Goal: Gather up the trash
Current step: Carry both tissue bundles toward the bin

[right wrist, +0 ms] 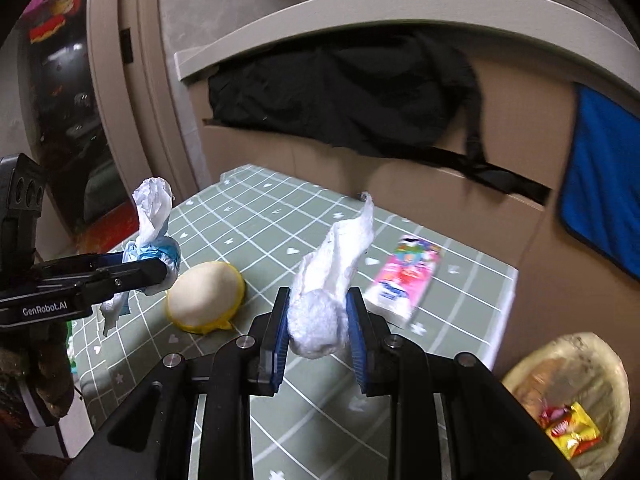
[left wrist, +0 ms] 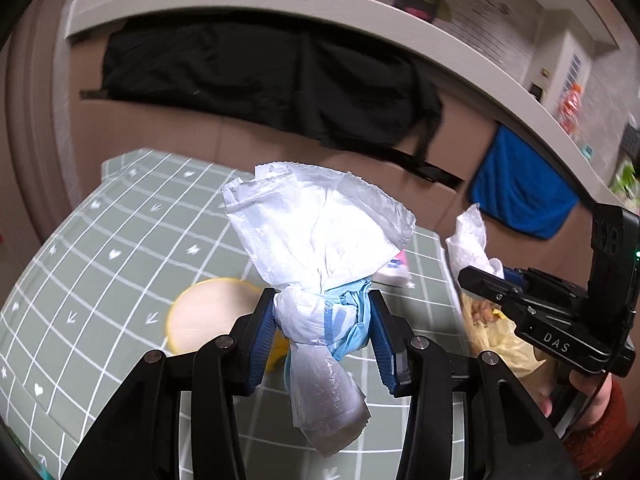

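1. The knotted plastic bag (left wrist: 320, 264), white with a blue bunch at its neck, hangs in the left tongs (left wrist: 322, 320). The blue pads are closed on the knot, the white top flares above and a clear tail droops below. It is lifted off the worktop (left wrist: 100, 264).
2. The crumpled tissue (right wrist: 324, 304) sits in the right tongs (right wrist: 318, 320), pinched at its wadded base between the two pads, with a loose strip standing up above them. It too is held above the worktop.
3. The bin (right wrist: 568, 396), lined with a yellowish bag and already holding red and yellow wrappers, stands off the worktop's right edge, below and right of the right tongs. By my reading, the step in hand is carrying both pieces there.
4. To do it well, take the tissue over first, since it is the nearer. Bring the tongs above the middle of the bin before opening, as light tissue can drift or cling to a pad.
5. Keep the left grip on the knot, not the loose film, so the bag does not slip. Cross over the worktop high enough that the drooping tail clears what lies there.
6. Still on the worktop are a round pale bun-like thing in a yellow wrapper (right wrist: 206, 298) and a pink and white carton (right wrist: 404, 280), lying well apart; these probably remain to be collected.
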Demonstrator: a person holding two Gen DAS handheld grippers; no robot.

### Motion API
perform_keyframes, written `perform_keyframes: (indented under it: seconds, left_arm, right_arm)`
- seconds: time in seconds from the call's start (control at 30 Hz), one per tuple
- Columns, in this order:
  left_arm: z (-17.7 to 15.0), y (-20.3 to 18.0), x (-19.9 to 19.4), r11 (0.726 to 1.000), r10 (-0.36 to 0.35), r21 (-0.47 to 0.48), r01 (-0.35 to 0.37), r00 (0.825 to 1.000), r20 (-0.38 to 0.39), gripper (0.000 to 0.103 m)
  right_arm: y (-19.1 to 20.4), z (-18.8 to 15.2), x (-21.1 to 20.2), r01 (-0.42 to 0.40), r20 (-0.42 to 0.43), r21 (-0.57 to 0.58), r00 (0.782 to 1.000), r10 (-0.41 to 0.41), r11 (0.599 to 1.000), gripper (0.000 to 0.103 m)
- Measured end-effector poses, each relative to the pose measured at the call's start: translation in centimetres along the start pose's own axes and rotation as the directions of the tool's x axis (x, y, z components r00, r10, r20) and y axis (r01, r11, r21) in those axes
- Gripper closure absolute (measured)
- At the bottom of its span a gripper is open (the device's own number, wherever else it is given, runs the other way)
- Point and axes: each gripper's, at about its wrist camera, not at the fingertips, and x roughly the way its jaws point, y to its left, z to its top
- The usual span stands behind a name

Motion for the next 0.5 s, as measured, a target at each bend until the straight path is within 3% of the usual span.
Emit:
perform_keyframes:
  seconds: [0.5]
  left_arm:
    - [3.7,-11.9,0.2,0.983,-0.076,0.172,0.059,0.992,0.099,0.057]
  right_arm:
    - [-6.1,-1.1,-7.9,0.070,0.137,0.073,0.987,-0.079,0.995,0.078]
